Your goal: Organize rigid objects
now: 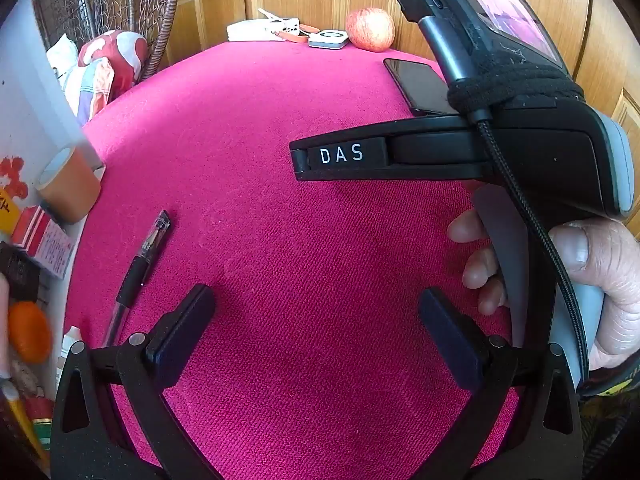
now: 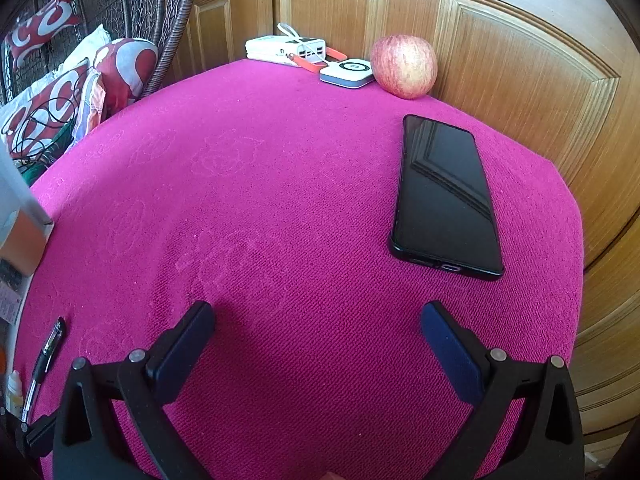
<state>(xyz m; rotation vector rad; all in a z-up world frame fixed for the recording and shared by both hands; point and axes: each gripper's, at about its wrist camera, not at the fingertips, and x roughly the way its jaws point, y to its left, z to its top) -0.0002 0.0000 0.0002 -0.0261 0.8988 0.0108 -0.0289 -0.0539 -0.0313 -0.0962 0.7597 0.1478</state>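
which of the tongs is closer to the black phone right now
Right. The right tongs hang open just short of the phone, which lies ahead to their right. The left tongs sit farther back, behind the right tool.

On the desk (image 2: 280,200) I count one phone (image 2: 444,196), one apple (image 2: 404,66), one pen (image 2: 46,356), two white chargers (image 2: 280,48).

Wooden panelled doors (image 2: 500,60), wicker chair (image 2: 172,20)

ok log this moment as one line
left gripper open, empty | right gripper open, empty | black smartphone, red apple, black pen untouched on magenta tablecloth
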